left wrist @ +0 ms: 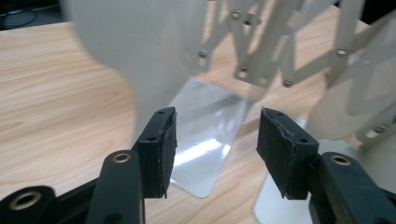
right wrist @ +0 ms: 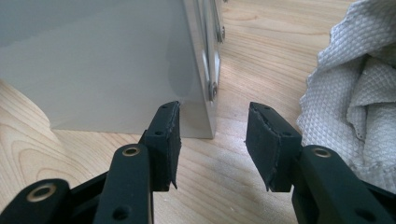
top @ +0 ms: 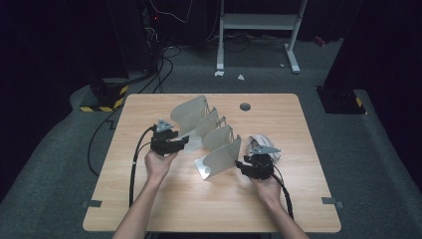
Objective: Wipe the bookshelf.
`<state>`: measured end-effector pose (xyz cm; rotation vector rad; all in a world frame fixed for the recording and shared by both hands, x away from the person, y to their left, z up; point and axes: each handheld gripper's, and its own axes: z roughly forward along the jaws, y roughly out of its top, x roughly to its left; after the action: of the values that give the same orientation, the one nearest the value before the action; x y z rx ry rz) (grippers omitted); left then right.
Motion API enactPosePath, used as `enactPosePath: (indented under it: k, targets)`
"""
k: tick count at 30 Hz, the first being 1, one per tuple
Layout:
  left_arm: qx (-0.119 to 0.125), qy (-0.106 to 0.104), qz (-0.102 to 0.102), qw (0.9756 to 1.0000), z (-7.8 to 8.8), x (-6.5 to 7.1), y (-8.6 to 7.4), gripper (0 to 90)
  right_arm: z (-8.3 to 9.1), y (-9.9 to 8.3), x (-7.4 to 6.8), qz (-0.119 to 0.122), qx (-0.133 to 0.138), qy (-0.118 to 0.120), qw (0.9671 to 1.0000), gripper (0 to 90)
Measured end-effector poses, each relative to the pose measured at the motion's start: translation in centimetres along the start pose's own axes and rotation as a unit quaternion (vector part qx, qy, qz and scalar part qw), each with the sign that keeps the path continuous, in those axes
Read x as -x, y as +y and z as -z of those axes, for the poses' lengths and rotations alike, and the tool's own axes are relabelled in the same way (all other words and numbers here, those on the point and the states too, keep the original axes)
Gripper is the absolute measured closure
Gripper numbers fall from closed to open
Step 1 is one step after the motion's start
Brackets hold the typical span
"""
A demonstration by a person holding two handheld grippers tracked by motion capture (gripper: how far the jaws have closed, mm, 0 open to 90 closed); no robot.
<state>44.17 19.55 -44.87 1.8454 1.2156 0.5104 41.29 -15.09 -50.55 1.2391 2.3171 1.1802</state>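
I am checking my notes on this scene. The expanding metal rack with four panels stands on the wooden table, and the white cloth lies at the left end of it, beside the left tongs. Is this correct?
Not quite. In the high view the white cloth lies at the right end of the rack, beside the right tongs, not the left tongs. The rest is correct: the rack stands on the wooden table.

I work at a pale wooden table (top: 164, 209) with rounded corners and a small round grey cap (top: 245, 106) near its far edge. Grey carpet (top: 50, 164) lies under it. Beyond, the room is dark; a white metal frame (top: 259, 22) stands on the floor, black cables (top: 164, 64) trail left, and yellow-black striped tape (top: 102, 107) marks a base.
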Motion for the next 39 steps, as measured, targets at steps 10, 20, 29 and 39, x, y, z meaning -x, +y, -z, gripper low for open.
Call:
enactPosePath:
  k: [10, 20, 29, 39]
  targets:
    - [0.001, 0.041, 0.025, 0.9989, 0.2, -2.9, 1.4, 47.1, 0.0, 0.0, -0.2, -0.001, 0.001, 0.004, 1.0000, 55.2]
    - [-0.009, 0.055, 0.016, 0.9983, -1.4, -3.7, 3.5, 46.9, 0.2, 0.0, -0.3, 0.004, -0.005, 0.002, 1.0000, 55.0]
    - [-0.013, 0.054, 0.014, 0.9984, -2.4, -3.9, 4.6, 50.5, 0.5, 0.2, -0.2, 0.003, -0.008, 0.005, 0.9999, 54.9]
    - [-0.004, 0.042, 0.002, 0.9991, -1.9, -3.7, 5.1, 76.1, 0.3, 0.7, -0.6, 0.004, 0.000, 0.013, 0.9999, 54.7]
